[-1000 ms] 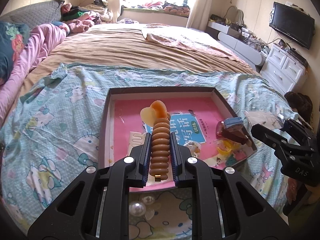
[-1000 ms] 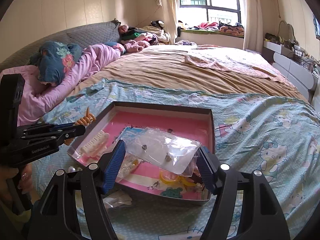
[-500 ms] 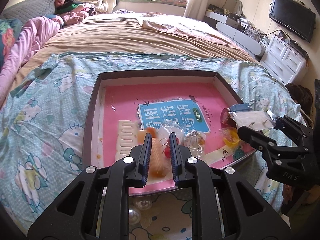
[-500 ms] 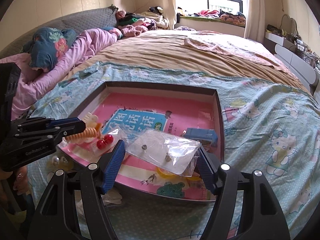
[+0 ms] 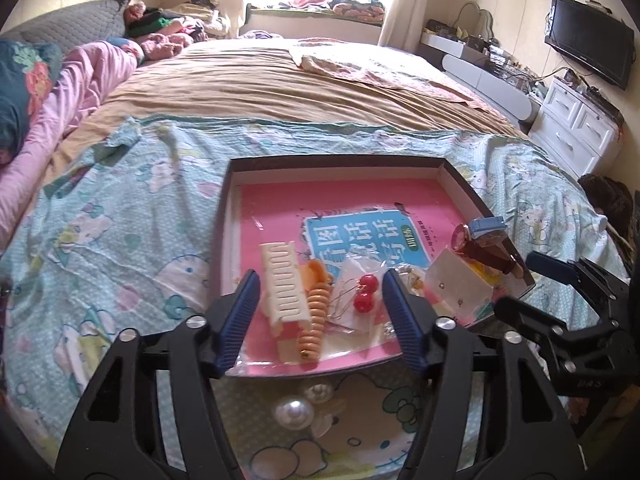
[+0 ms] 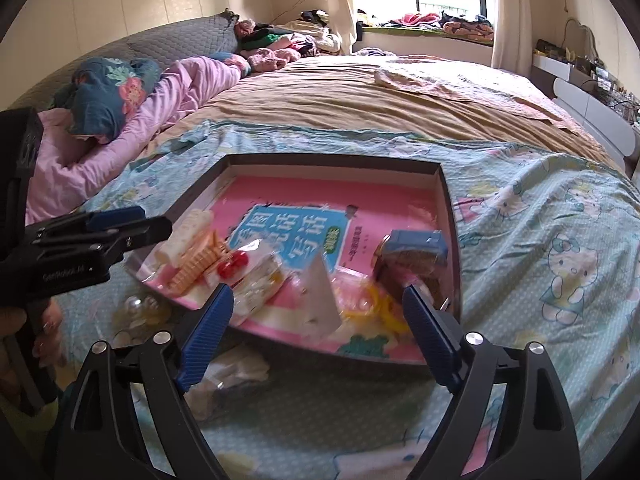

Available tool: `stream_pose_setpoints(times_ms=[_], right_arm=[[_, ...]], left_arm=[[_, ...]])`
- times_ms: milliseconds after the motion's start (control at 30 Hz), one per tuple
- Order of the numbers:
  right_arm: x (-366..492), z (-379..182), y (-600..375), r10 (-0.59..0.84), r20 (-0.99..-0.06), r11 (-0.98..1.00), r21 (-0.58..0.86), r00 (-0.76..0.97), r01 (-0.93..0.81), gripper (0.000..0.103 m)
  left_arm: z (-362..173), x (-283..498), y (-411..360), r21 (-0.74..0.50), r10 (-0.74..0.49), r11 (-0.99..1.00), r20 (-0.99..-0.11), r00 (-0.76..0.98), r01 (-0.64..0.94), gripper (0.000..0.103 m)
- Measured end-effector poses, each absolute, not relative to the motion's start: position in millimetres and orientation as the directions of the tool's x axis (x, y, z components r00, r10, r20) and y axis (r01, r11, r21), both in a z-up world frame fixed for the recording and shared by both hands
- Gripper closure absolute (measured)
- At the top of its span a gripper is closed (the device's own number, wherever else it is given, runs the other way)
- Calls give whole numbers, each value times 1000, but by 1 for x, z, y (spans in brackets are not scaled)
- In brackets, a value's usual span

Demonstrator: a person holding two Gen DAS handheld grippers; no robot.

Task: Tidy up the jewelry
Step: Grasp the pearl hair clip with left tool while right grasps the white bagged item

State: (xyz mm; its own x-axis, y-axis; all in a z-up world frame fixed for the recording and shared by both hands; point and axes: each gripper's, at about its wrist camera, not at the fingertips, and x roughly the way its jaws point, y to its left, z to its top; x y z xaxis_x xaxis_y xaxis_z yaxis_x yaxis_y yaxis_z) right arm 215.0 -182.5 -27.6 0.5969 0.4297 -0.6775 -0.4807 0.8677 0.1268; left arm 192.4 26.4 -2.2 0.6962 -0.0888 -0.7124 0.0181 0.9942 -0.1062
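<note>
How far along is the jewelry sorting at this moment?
Mostly done: the orange spiral hair tie, cream hair clip, red bead earrings and earring bag lie in the tray. Nothing is in hand: the left gripper and right gripper are open and empty. Left: the pearl pieces on the sheet outside the tray.

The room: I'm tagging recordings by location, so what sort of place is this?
A home bedroom, most likely: a big bed with a cartoon-cat sheet, a wall-mounted TV and a white dresser.
</note>
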Motion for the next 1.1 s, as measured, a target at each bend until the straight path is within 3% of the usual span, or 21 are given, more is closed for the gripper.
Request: stream_pose_setpoints(times_ms=[200, 500, 600, 1033, 1100], right_arm=[[194, -32, -172, 473, -696, 833, 154, 541, -531, 16], [175, -43, -148, 502, -727, 787, 160, 468, -596, 16], [173, -49, -143, 496, -741, 782, 155, 453, -604, 16], [182, -86, -128, 459, -789, 778, 136, 407, -614, 16], [183, -89, -128, 462, -787, 776, 136, 409, -616, 20]], left_arm=[[-1, 178, 41, -98, -55, 995, -716, 696, -22, 37], [-8, 161, 60, -111, -38, 992, -739, 672, -66, 34], [-13, 155, 66, -134, -52, 988, -750, 659, -75, 27], [-37, 151, 64, -202, -127, 977, -799, 588, -65, 27], [-43, 152, 62, -207, -137, 977, -806, 575, -57, 27]])
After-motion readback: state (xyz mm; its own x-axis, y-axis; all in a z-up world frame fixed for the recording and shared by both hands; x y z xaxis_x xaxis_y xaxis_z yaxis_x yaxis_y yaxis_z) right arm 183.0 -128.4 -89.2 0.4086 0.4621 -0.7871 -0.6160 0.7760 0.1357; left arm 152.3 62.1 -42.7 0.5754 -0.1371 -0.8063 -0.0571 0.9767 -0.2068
